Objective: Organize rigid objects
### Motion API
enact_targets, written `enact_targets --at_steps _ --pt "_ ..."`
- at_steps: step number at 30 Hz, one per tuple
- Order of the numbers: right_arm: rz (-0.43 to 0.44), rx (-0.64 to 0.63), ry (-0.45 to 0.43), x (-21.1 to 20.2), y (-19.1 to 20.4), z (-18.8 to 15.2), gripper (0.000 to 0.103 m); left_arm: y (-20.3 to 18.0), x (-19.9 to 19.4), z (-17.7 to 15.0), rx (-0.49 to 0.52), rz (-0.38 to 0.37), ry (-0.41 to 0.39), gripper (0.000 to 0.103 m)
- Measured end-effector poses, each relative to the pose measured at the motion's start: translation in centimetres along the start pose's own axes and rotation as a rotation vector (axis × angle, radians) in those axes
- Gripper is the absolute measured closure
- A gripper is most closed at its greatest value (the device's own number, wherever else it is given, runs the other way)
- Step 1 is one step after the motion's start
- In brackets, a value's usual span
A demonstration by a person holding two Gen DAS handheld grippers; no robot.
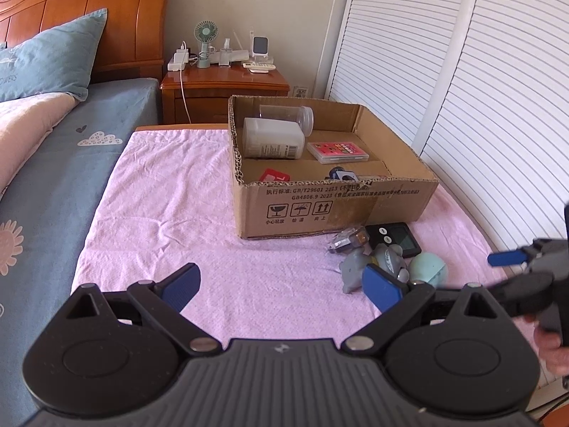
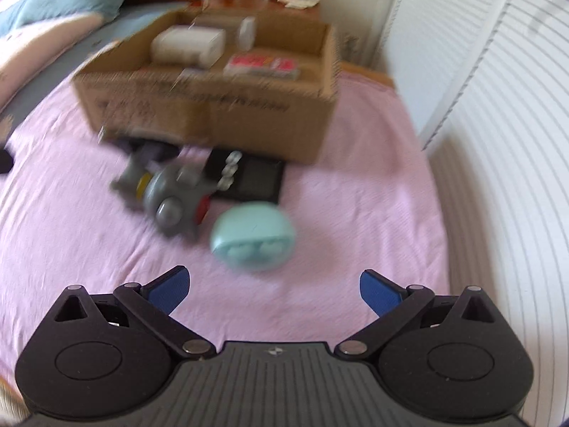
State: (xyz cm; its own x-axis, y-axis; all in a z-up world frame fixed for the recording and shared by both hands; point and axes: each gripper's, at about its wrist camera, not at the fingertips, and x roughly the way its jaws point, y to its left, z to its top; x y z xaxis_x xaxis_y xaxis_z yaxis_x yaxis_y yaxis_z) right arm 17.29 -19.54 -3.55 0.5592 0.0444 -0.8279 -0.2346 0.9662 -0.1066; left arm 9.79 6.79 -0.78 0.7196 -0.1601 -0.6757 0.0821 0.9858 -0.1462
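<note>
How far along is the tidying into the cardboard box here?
Partly done: the cardboard box already holds a white bottle, a clear jar and a pink case. Both grippers, left and right, are open and empty. Left outside: mint ball, grey toy, black device.

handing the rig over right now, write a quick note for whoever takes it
Left gripper: open, empty, over the pink cloth.
Right gripper: open, empty, facing the mint case.
Done: white bottle, clear jar and card case lie in the cardboard box.
Left: mint case, grey toy, black timer and a small clear item lie on the cloth in front of the box.
</note>
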Motion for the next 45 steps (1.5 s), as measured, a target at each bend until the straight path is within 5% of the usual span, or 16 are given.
enact_targets --at_steps 8,19,25,45 --pt "-0.065 0.141 0.033 4.5 -0.7 3.5 0.0 0.7 -0.5 0.1 -0.01 0.022 -0.009 0.006" --pt "-0.137 0.16 0.1 5.3 -1.4 1.0 0.0 0.6 -0.2 0.1 0.003 0.023 -0.007 0.006" --pt "-0.044 0.257 0.087 4.5 -4.0 -1.3 0.0 0.0 0.2 0.0 0.01 0.007 0.002 0.006" --pt "0.035 0.113 0.041 4.0 -4.3 -2.3 0.0 -6.9 5.8 -0.5 0.042 -0.041 0.087 0.006"
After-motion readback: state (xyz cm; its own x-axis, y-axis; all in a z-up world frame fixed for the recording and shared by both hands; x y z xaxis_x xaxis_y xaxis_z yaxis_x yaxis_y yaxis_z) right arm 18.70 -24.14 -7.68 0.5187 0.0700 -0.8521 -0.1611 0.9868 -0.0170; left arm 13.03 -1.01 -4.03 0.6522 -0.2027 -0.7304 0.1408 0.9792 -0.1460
